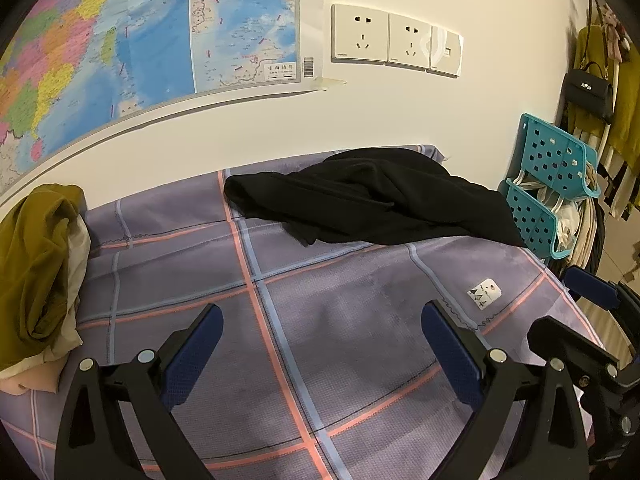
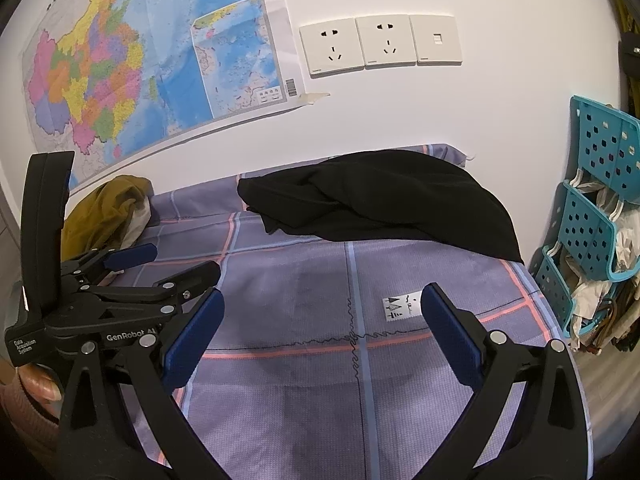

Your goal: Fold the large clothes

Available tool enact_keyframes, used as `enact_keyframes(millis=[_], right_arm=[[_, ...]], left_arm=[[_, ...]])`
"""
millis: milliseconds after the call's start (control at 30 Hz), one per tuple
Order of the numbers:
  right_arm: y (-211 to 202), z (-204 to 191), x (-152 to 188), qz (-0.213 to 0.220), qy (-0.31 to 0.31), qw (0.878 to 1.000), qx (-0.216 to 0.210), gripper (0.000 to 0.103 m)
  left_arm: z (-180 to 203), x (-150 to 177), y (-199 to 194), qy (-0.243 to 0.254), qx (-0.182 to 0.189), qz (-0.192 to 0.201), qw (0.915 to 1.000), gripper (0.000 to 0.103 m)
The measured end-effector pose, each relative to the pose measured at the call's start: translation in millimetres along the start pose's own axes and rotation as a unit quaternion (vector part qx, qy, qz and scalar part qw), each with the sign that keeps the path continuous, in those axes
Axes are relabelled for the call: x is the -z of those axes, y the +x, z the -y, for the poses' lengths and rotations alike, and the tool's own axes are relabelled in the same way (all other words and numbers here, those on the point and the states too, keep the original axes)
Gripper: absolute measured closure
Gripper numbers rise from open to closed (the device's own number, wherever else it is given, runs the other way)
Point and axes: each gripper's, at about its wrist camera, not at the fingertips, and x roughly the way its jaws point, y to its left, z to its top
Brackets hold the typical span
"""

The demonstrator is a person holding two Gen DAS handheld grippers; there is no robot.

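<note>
Both wrist views low over bed [image 1: 320, 320], facing wall, sharing black garment [image 2: 380, 200]

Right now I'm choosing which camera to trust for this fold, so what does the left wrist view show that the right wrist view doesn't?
Only the left wrist view: a black handbag hanging at the far right.

Only the right wrist view: the whole left gripper from outside, with a hand under it.

Both: open grippers, right gripper included, the crumpled black garment, olive clothes, checked sheet, map, sockets, teal rack.

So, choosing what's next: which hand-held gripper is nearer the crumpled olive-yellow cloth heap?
Left: the left hand-held gripper hovers just right of the olive-yellow cloth heap; right hand-held gripper is farther right.
</note>
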Motion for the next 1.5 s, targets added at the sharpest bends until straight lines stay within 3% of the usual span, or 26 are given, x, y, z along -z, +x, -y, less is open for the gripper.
enact_keyframes(millis=[1500], right_arm=[[-0.6,1.7,0.5,0.002,0.002,1.000,-0.009,0.006]], left_arm=[[-0.9,-0.3,-3.3,-0.004,0.001,0.000,1.0000,0.007]])
